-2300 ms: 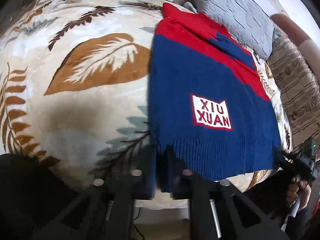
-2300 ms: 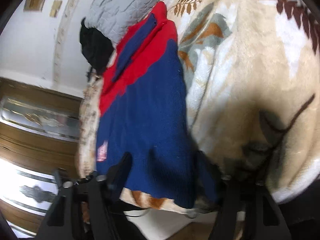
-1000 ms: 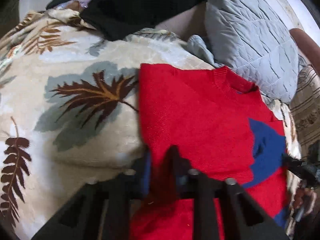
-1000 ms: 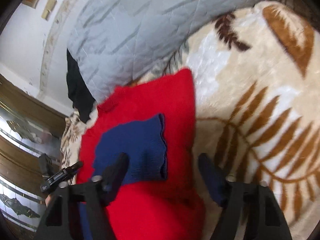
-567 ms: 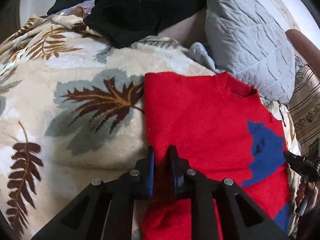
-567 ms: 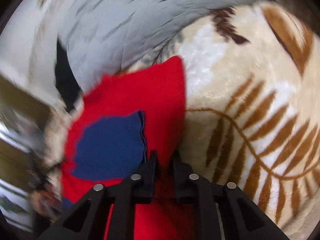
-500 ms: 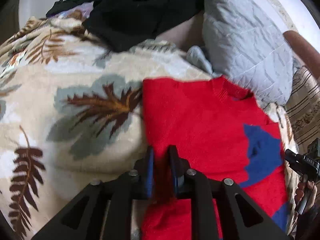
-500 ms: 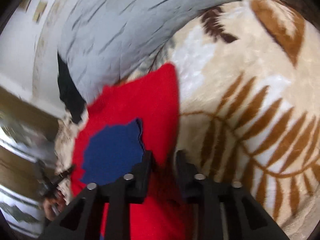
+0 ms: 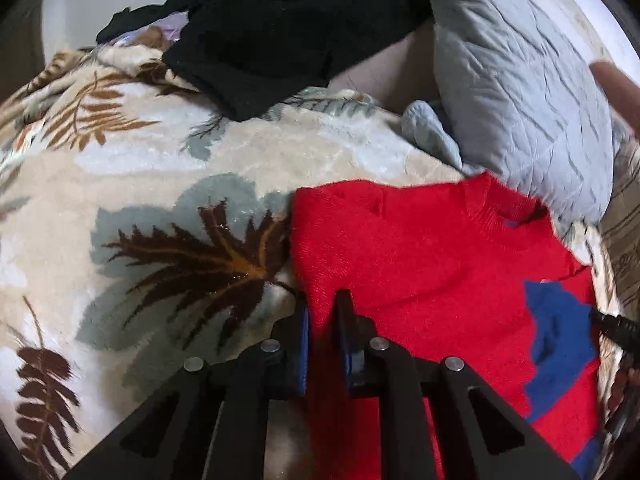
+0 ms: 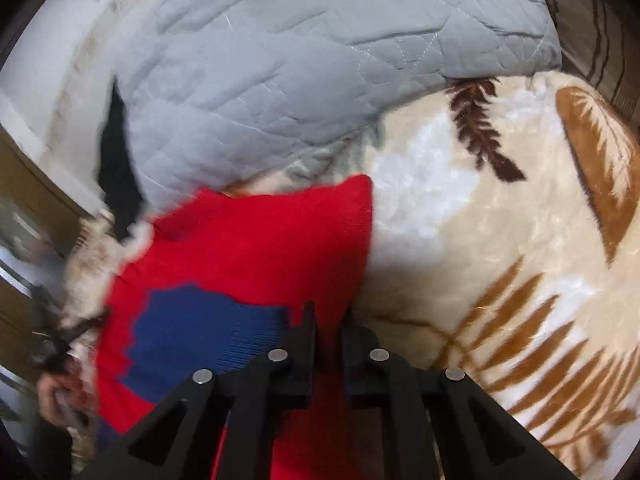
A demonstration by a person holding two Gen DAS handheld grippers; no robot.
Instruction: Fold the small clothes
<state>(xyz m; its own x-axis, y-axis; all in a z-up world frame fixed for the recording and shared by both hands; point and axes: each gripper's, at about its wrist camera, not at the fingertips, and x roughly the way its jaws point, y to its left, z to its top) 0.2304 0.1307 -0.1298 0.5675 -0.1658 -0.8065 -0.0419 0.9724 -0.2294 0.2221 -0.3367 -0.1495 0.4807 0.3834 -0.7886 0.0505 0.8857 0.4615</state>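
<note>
Nearest in the left wrist view, the left gripper [image 9: 322, 312] has its black fingers [image 9: 298, 332] closing, with the left edge of the red knitted sweater [image 9: 420, 264] caught between them and the pads pressing the fabric. In the right wrist view the right gripper [image 10: 326, 322] does likewise: its fingers [image 10: 306, 340] are closing on the sweater's right edge, red knit pinched in the narrow gap.

The sweater lies folded on the bed, on a cream plush blanket printed with brown and grey leaves [image 9: 160, 208]. A blue knitted patch with a ragged outline [image 9: 560, 340] lies on top of the red, toward the sweater's right side; the round neckline [image 9: 508, 220] points away from the grippers. At the far right of the left view the other gripper's black tip [image 9: 616, 326] shows just beside the blue patch; at the lower left of the blurred right view a hand [image 10: 52, 396] grips the left tool.

Beyond the neckline sits a grey quilted pillow [image 10: 320, 60], near the sweater's top edge. Farther back in the left view, a heap of black clothing [image 9: 280, 20] rests on the blanket.
</note>
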